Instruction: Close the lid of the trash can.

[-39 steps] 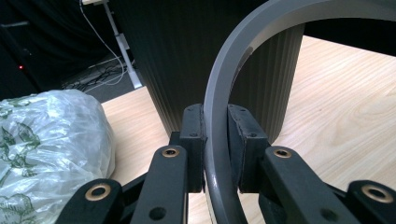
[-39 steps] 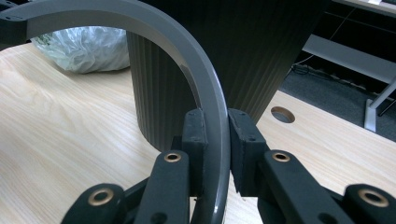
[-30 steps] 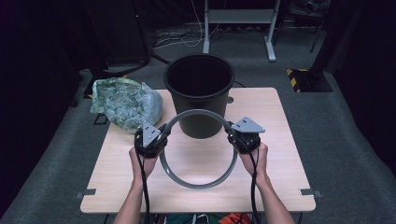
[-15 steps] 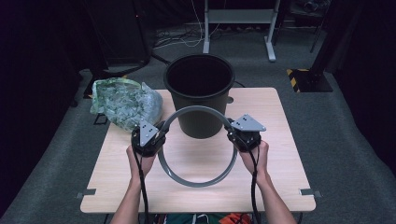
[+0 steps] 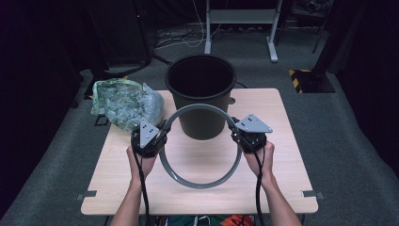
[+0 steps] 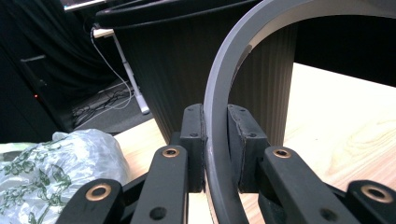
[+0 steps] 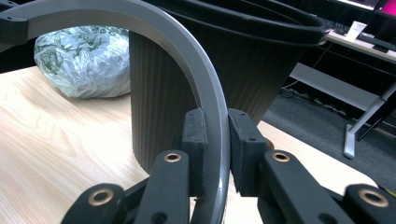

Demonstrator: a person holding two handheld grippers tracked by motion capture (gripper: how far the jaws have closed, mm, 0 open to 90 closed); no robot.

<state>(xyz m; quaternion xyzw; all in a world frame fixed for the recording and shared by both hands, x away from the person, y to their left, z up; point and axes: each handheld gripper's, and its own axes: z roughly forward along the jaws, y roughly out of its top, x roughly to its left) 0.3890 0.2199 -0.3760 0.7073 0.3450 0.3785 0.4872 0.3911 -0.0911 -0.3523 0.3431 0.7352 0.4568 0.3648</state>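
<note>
High view: a person's two hands hold a grey plastic ring (image 5: pixel 200 145) between a pair of handheld grippers, just in front of a black ribbed bucket (image 5: pixel 201 94) standing at the far middle of the light wooden counter (image 5: pixel 291 155). The left gripper (image 5: pixel 157 137) pinches the ring's left side; the right gripper (image 5: pixel 236 134) pinches its right side, so the line between the two grips runs across the counter, side to side. The ring is tilted, its far arc raised against the bucket's wall below the rim, its near arc low toward the person; whether that near arc touches the counter cannot be told.

Left gripper view: black fingers (image 6: pixel 194 140) are clamped on the ring (image 6: pixel 219 116), one pad on each face, with the band rising and curving rightward in front of the bucket (image 6: pixel 187 70).

Right gripper view: fingers (image 7: pixel 245 149) likewise grip the ring (image 7: pixel 205 88), whose band arches up and left toward the other gripper, bucket (image 7: pixel 252 74) close behind.

A crumpled clear plastic bag with green print (image 5: pixel 126 103) lies left of the bucket, at the counter's far left corner.
</note>
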